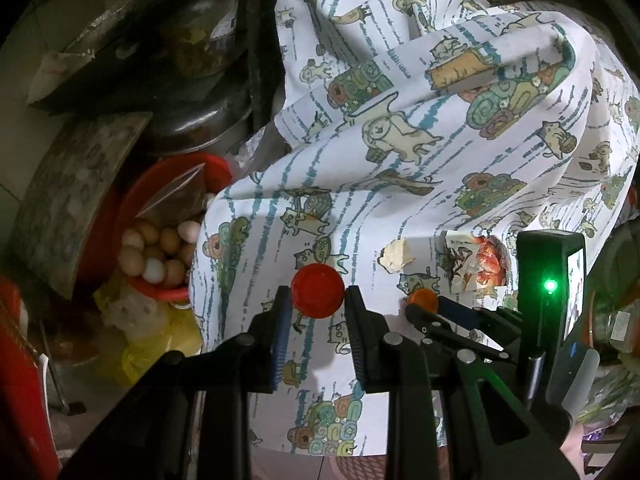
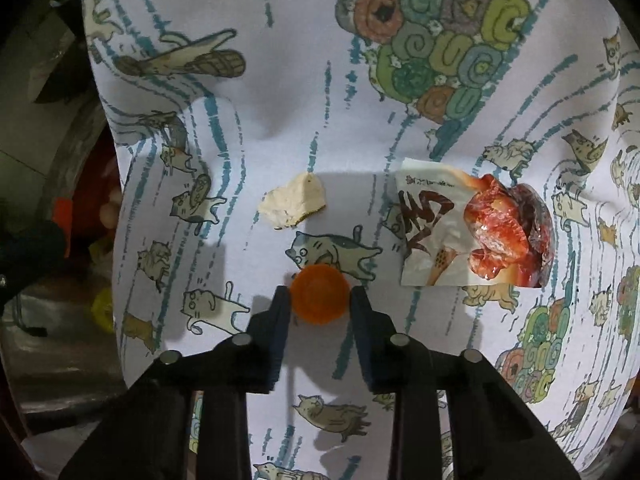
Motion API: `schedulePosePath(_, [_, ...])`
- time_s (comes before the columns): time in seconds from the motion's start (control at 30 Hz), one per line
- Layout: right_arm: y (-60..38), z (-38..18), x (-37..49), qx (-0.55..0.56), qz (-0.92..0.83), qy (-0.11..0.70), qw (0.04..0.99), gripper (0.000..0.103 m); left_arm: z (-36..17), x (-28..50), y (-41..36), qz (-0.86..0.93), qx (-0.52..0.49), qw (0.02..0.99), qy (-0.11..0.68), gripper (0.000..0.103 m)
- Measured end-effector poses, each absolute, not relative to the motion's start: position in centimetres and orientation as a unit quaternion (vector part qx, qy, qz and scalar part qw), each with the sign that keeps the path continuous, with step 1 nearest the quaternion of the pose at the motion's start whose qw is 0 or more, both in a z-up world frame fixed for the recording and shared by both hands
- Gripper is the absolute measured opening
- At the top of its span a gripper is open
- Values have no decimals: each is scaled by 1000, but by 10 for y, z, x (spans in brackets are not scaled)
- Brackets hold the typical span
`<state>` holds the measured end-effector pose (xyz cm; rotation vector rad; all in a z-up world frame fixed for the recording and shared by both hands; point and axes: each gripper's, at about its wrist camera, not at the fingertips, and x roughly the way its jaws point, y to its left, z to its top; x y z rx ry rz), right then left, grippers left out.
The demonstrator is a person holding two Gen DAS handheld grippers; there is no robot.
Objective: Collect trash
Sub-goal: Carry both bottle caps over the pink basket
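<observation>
Left gripper (image 1: pixel 318 294) clamped on red bottle cap (image 1: pixel 318 289), right gripper (image 2: pixel 319 294) on orange bottle cap (image 2: pixel 319 294), both over cat-print cloth (image 2: pixel 280 92). Best lifted straight, grips firm, clear of crumpled paper scrap (image 2: pixel 291 205) and torn snack wrapper (image 2: pixel 472 232) just beyond.
</observation>
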<state>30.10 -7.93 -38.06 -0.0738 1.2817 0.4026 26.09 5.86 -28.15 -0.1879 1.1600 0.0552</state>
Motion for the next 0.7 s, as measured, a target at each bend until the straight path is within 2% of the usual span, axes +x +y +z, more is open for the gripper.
schedulePosePath(0.47, [-115, -337, 264, -9, 200, 553, 809, 32, -276, 251, 67, 30, -104, 832, 544, 25])
schedulePosePath(0.7, [-150, -288, 237, -1, 188, 502, 844, 32, -240, 222, 56, 13, -93, 856, 509, 25])
